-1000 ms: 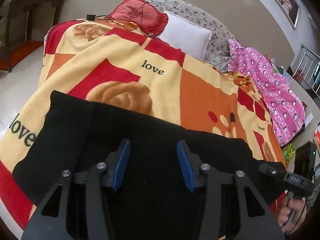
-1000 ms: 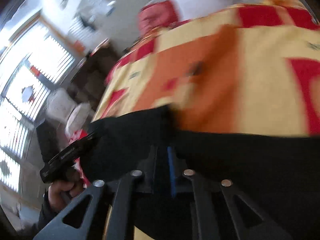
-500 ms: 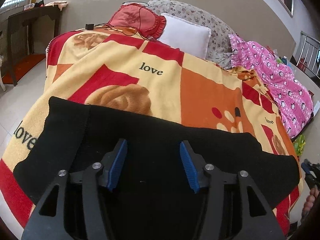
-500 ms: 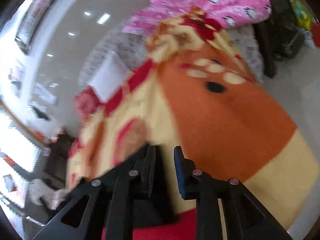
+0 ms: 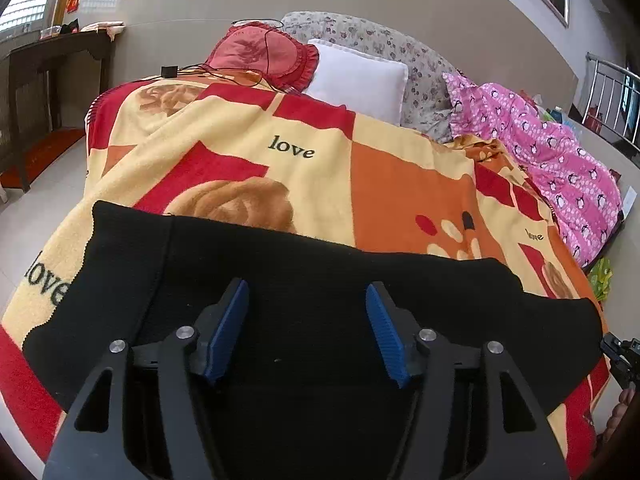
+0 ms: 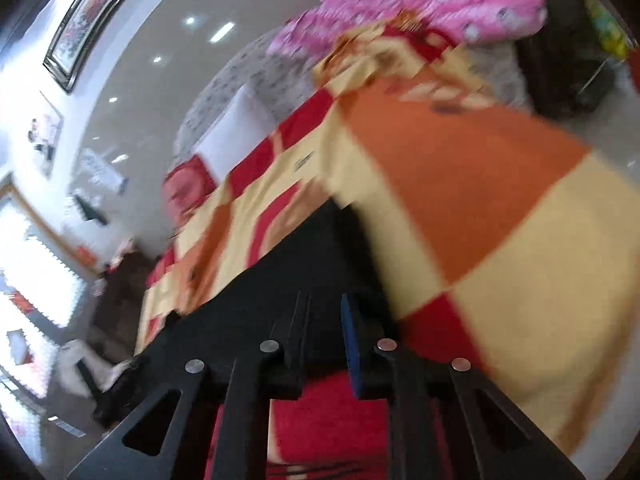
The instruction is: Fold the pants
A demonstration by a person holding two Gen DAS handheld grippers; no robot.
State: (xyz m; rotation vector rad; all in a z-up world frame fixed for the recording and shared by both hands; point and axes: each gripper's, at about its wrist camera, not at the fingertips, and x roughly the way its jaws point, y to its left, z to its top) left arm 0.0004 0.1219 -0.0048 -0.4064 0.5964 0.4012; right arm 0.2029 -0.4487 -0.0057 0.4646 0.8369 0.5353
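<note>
Your black pants lie spread across the near end of the bed, on the blanket printed with "love", running as a long band from left to right. That flat, stretched-out lay is what makes a clean fold possible: the fabric sits smooth on the soft blanket, with nothing else on top of it.

Your left hand-held gripper hovers over the middle of the pants with its blue pads well apart, and its jaws are opening. Nothing is pinched between them; the cloth only lies beneath. Holding it wide above the centre probably means you have let go there, or are readying to press or take a fresh grip.

Your right hand-held gripper sits at the right end of the pants, near the bed's edge. The view is blurred. Its jaws stand narrow with a small gap and are closing slightly; no cloth shows in the gap, which lies just above the end of the pants. Its place at the end suits picking up that edge to carry it over toward the left.

The pillows and the pink penguin-print cloth lie far off toward the head and right side, well apart from your working area, so they should not interfere.
</note>
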